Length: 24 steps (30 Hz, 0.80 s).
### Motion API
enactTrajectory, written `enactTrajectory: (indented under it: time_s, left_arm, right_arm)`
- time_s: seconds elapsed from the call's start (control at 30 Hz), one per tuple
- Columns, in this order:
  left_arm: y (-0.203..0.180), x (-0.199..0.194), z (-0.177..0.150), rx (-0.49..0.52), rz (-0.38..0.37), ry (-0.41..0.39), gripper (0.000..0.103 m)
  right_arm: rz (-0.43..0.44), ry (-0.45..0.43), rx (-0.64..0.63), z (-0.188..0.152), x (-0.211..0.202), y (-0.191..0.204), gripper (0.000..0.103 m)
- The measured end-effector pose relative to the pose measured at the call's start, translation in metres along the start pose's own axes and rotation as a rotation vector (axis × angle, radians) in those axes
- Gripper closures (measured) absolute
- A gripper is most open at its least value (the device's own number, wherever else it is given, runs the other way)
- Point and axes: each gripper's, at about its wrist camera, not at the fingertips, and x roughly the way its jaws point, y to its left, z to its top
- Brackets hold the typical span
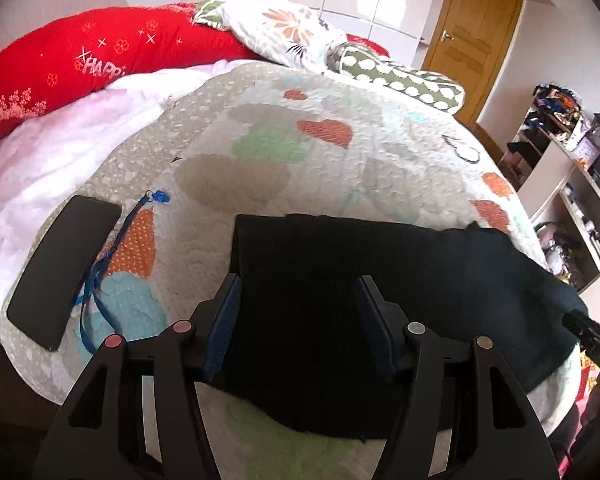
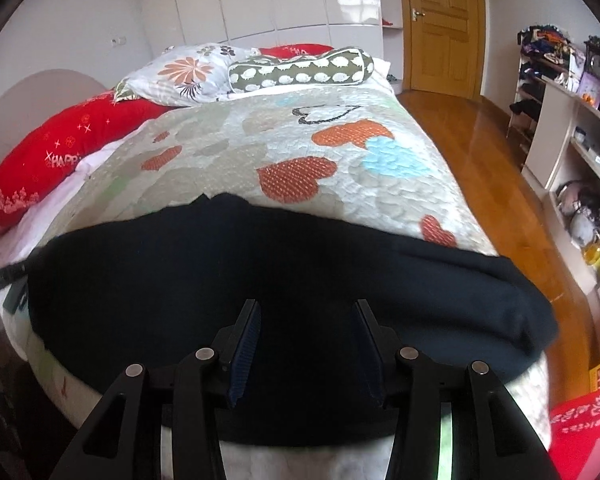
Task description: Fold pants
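From the left wrist we look down over our left tool (image 1: 298,300), its jaws standing about half apart with nothing pinched between them; the pads hang over the black pants (image 1: 380,280) rather than pressing on them. The pants lie as a dark folded slab along the near edge of the bed (image 1: 340,152), on the heart-print quilt. Risk one here: the phone (image 1: 64,268) and its blue lanyard (image 1: 108,256) lie just beside the pants' left end, so a sweep that way could drag the strap or shove the phone off the mattress.

Over to the right wrist. Our right tool (image 2: 306,340) is also part-open and empty, poised above the same cloth. On this side, the pants' right end bulges over the bed corner, above the wooden floor (image 2: 480,160). If we bite only the top layer, we judge the stack may peel apart and the overhanging end could slide off. Dark fabric hides the layer edges too, so a misjudged grip looks quite likely.
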Motion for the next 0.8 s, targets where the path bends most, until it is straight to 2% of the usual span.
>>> enactTrajectory:
  time_s: [0.13,0.23,0.3,0.37,0.43,0.5,0.67,0.8]
  left_arm:
    - [-0.011,-0.005,-0.012,0.023,0.005,-0.014,0.043]
    - [-0.018,0.002,-0.021,0.045,0.027,-0.011,0.040]
    - [-0.021,0.011,-0.027,0.061,0.053,0.000,0.038]
    - [-0.022,0.017,-0.030,0.080,0.093,0.010,0.038]
    - [-0.021,0.013,-0.028,0.082,0.097,-0.001,0.038]
    - [-0.021,0.007,-0.023,0.078,0.093,-0.014,0.038]
    - [-0.031,-0.014,-0.006,0.092,0.059,-0.063,0.038]
    - [-0.059,-0.020,0.002,0.152,-0.013,-0.075,0.038]
  right_arm:
    - [-0.012,0.030,-0.006,-0.017,0.000,-0.006,0.057]
    - [-0.023,0.097,-0.014,-0.031,0.021,-0.010,0.056]
    - [-0.025,0.057,-0.016,-0.036,0.023,-0.011,0.056]
    - [-0.025,0.061,-0.003,-0.035,0.021,-0.012,0.055]
    - [-0.005,0.064,0.012,-0.032,0.017,-0.015,0.055]
    - [0.021,0.052,0.046,-0.030,0.008,-0.023,0.056]
    - [0.011,0.003,0.132,-0.028,-0.019,-0.052,0.056]
    - [-0.021,0.014,0.219,-0.038,-0.030,-0.083,0.055]
